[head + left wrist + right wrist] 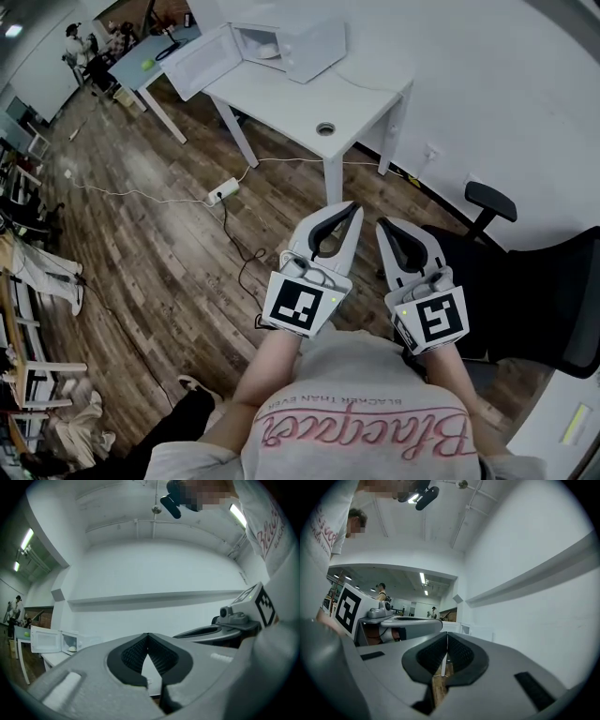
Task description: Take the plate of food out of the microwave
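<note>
A: Where's the plate of food (72, 648)?
B: Inside the microwave (286, 42). It sits on the white counter (309, 103), up at 11 o'clock in the head view and well apart from both grippers. Its door (199, 61) stands open to the left. All I can make out is a pale mound low in the cavity; the plate's rim is too small to tell.
A: And the jaws?
B: Left gripper (353, 209): jaws pressed together, nothing between them. In its own view the microwave lies off at 8 o'clock, so it isn't aimed there. Right gripper (383, 225), just beside it at 3 o'clock: the same, tips meeting, empty.
A: How do you expect the plate to handle?
B: My guess is stiff, smooth-rimmed and breakable, perhaps warm, with loose food that slides if it tips. It's likely too heavy for one pinch at the edge.
A: So where to take hold?
B: I'd open both jaws and pinch the rim on opposite sides, at 9 and 3 o'clock, then draw it out flat. If the cavity walls crowd the sides, 7 and 5 o'clock may suit better
</note>
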The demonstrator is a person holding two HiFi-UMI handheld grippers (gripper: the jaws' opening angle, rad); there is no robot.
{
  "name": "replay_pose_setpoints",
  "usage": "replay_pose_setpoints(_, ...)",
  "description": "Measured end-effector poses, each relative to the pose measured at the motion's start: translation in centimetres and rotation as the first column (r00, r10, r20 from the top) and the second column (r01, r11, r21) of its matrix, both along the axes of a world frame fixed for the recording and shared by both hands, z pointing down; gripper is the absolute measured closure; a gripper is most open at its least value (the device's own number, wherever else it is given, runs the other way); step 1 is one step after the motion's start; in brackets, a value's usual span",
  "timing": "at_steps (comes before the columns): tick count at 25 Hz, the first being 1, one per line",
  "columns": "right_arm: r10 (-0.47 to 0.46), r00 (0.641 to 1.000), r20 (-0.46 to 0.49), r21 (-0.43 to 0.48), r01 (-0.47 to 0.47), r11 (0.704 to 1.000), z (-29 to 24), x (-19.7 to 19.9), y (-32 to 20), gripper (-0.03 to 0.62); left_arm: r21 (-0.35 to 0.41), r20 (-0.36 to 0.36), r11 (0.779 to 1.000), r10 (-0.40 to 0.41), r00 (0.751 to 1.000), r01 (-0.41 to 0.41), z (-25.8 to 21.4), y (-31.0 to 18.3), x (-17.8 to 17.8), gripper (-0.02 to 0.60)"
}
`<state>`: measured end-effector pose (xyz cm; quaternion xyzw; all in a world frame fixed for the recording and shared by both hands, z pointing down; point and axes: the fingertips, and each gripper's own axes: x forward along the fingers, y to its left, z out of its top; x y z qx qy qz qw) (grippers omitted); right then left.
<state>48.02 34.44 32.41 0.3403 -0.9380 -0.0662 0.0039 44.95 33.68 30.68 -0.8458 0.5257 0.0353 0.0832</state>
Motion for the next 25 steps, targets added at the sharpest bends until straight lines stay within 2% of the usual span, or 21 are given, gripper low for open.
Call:
replay_pose_setpoints(10,-0.088,0.996,-0.019,-0.006,0.088,0.996,-0.4,-5.8,-1.5,0.582,-0.001,-0.001,0.997,-0.079,0.997,0.079,-0.3,-1.5,-5.8,0.577)
replay_pose_setpoints(19,-0.129,0.991,-0.035,-0.005,0.129,0.992,-0.3,-9.8,-2.5,0.582,-0.006,-0.023,0.995,-0.101,0.995,0.101,-0.4,-2.9,-9.4,0.577)
replay_pose_setpoints(25,-0.137,0.990,-0.032,-0.015,0.136,0.991,-0.1,-12.3,-3.8,0.582,-0.007,-0.006,0.995,-0.104,0.995,0.104,-0.4,-4.4,-11.8,0.577)
